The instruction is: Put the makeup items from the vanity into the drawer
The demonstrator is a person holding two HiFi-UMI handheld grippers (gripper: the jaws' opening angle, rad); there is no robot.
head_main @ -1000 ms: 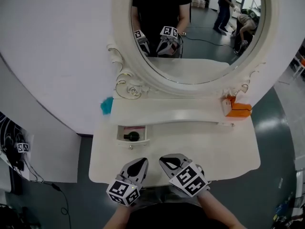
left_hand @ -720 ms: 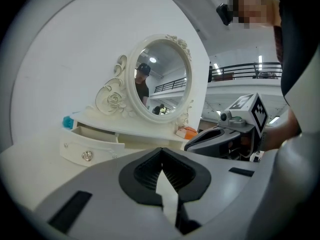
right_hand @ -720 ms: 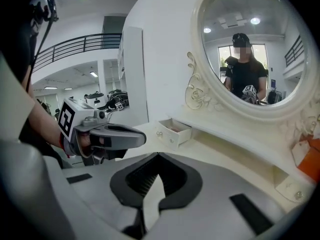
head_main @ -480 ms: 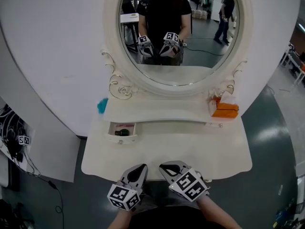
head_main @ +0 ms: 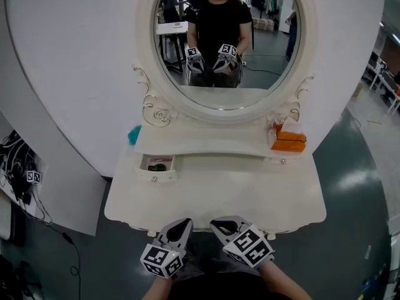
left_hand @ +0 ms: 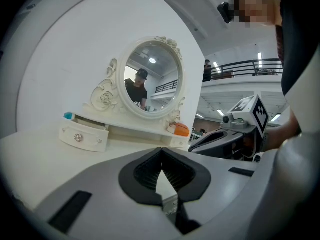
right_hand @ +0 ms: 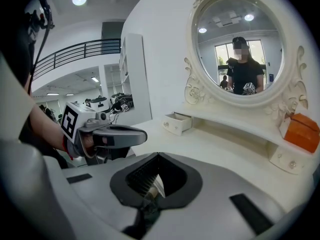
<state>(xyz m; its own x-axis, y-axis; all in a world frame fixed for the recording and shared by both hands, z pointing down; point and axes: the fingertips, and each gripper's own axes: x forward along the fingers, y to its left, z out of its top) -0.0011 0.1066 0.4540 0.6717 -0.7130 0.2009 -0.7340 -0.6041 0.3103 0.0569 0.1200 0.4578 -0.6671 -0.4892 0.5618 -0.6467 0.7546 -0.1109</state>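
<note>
Backing off, you pull left gripper (head_main: 178, 229) and right gripper (head_main: 223, 225) clear of the vanity (head_main: 250, 195), jaws pressed together, empty. Drawer (head_main: 156, 175) sits open, loaded; closing it looks next.

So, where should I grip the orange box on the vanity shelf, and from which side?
Probably its two short ends, the right gripper coming from the front. The orange box lies lengthwise along the shelf with the mirror frame right behind it, so the back seems blocked, and its flat ends suit the jaws.

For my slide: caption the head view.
Left tool and right tool, both shut, before a vanity with its small drawer open.
</note>
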